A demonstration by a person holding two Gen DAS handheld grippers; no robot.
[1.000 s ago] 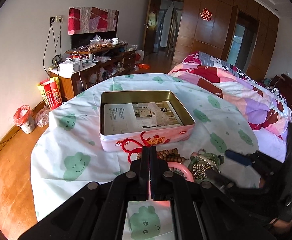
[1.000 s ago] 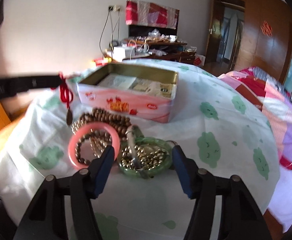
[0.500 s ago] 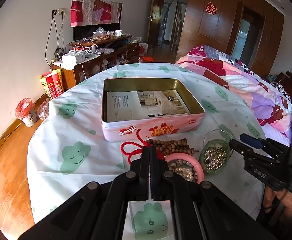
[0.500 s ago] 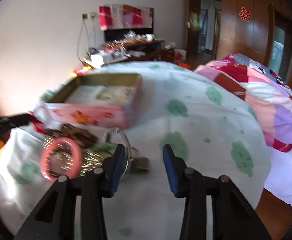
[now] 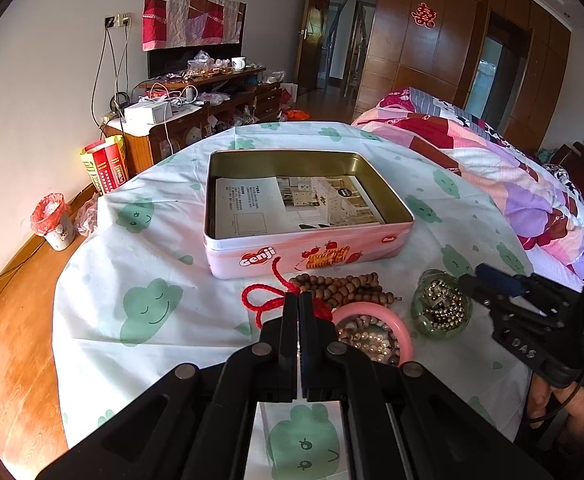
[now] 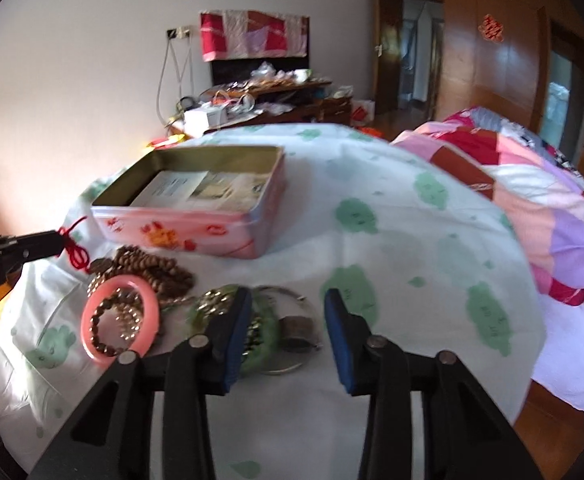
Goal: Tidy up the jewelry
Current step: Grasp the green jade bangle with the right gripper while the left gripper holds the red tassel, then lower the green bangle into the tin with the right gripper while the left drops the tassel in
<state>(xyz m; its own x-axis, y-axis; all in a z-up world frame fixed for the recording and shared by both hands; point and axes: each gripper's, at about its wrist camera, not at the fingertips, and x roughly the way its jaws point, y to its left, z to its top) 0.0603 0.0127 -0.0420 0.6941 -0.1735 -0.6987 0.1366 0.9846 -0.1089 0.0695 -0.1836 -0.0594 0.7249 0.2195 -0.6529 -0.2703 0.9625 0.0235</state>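
Note:
My left gripper (image 5: pixel 299 300) is shut on a red cord (image 5: pixel 260 304), whose knot (image 6: pixel 75 254) hangs from its tip (image 6: pixel 54 242) in the right wrist view. Beside it lie wooden beads (image 5: pixel 339 286), a pink bangle (image 5: pixel 405 338) ringing smaller beads, and a green bangle (image 5: pixel 419 316) full of gold beads. My right gripper (image 6: pixel 286 308) hovers low over the green bangle (image 6: pixel 264 340) and a silver ring with a small lock (image 6: pixel 297 330). Its jaws are closing, and the pads are not pressing on anything. The open pink tin (image 5: pixel 307 256) stands behind the jewelry, with papers inside.
The round table has a white cloth with green clouds (image 5: pixel 152 304). A bed with a patchwork quilt (image 5: pixel 511 168) is close on the right. A cluttered wooden cabinet (image 5: pixel 212 100) and a small bin (image 5: pixel 54 224) stand by the far wall. A hand (image 5: pixel 547 396) holds the right gripper.
The right gripper's jaws have narrowed, and it has shifted sideways so the green bangle now sits by its left finger. The left gripper stays shut on the red cord, barely moving.

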